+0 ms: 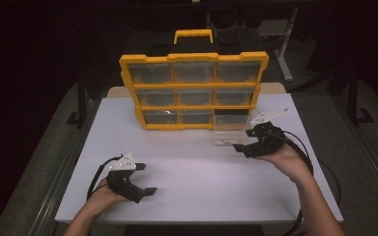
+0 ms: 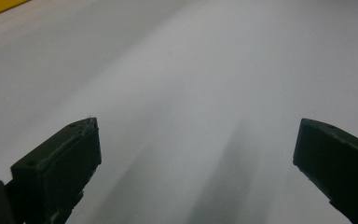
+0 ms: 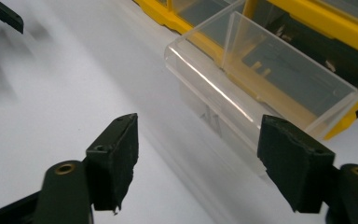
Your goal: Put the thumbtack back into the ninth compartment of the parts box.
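- Fingers [image 3: 114, 154] on my right gripper [image 3: 198, 158] stand apart with nothing pressed between them; the clear drawer [image 3: 261, 79] sits just ahead of them, untouched by either one.
- My left gripper [image 2: 196, 158] also has its fingers spread wide, hovering over bare white table [image 2: 191, 70], well away from the drawer and toward the near left edge.
- Taking the yellow organizer [image 1: 194, 91] as my landmark: the drawer stands on the table just in front of its bottom right slot, which looks dark and vacant in the high view, while the other slots have their bins in.
- I judge the step in hand to be taking hold of that drawer to lift or slide it, either back into the slot or away from it; I can't say which.
- To do it well, I'd bring the right gripper in square to the drawer's near wall, one finger inside and one outside, and close low on the wall where it is stiffest.
- Clear plastic is slick and hard to read, so I'd close slowly and watch for tilt.
- If it goes back in, I'd line it up level with the slot before pushing, keeping the organizer from rocking backward.
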`<state>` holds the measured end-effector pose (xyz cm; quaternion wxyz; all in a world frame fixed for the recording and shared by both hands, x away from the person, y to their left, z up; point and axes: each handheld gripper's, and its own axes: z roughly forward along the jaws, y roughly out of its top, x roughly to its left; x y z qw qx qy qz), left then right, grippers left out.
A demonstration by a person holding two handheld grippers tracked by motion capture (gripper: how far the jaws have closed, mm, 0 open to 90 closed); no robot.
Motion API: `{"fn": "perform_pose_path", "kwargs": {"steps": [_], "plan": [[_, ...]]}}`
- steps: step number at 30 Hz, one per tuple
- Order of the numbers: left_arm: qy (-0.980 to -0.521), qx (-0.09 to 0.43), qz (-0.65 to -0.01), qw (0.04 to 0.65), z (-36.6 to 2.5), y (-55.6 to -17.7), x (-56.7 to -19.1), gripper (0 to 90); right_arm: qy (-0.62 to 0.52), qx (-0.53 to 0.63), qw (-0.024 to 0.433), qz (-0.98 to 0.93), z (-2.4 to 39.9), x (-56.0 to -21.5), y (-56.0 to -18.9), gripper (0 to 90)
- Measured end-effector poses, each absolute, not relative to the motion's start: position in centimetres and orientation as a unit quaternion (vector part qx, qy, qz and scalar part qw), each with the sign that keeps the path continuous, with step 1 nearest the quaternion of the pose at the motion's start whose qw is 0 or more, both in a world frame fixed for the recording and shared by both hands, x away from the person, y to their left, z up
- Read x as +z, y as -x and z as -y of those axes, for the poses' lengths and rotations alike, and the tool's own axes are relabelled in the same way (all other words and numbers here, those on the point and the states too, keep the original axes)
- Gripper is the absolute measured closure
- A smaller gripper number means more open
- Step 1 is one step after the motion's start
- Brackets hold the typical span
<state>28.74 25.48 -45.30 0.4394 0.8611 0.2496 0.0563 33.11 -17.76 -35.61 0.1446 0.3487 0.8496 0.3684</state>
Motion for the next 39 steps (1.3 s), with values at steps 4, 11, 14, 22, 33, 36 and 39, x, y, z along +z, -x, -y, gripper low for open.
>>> {"fn": "perform_pose_path", "kwargs": {"steps": [4,11,14,22,33,36,39], "plan": [[-0.862,0.057,-0.249,0.438,-25.5,-28.8,-45.3,0.6,-0.356,0.379,0.141,-0.842,18.2,-36.3,-32.3,23.7],[-0.862,0.057,-0.25,0.438,-25.5,-28.7,-45.3,0.6,-0.35,0.377,0.142,-0.846,18.4,-38.3,-30.9,15.0],[-0.862,0.057,-0.248,0.438,-25.5,-28.7,-45.3,0.6,-0.35,0.382,0.147,-0.842,18.4,-39.0,-30.3,13.2],[-0.863,0.057,-0.248,0.437,-25.5,-28.7,-45.3,0.6,-0.352,0.4,0.146,-0.834,18.4,-40.7,-29.0,2.7],[-0.863,0.058,-0.246,0.438,-25.4,-28.6,-45.2,0.6,-0.36,0.424,0.154,-0.817,18.5,-42.8,-27.5,1.6],[-0.862,0.058,-0.248,0.438,-25.4,-28.7,-45.3,0.6,-0.362,0.426,0.155,-0.814,18.6,-43.2,-27.3,1.0],[-0.862,0.058,-0.247,0.438,-25.4,-28.6,-45.2,0.6,-0.361,0.43,0.151,-0.813,18.8,-43.8,-27.0,0.2]]}}
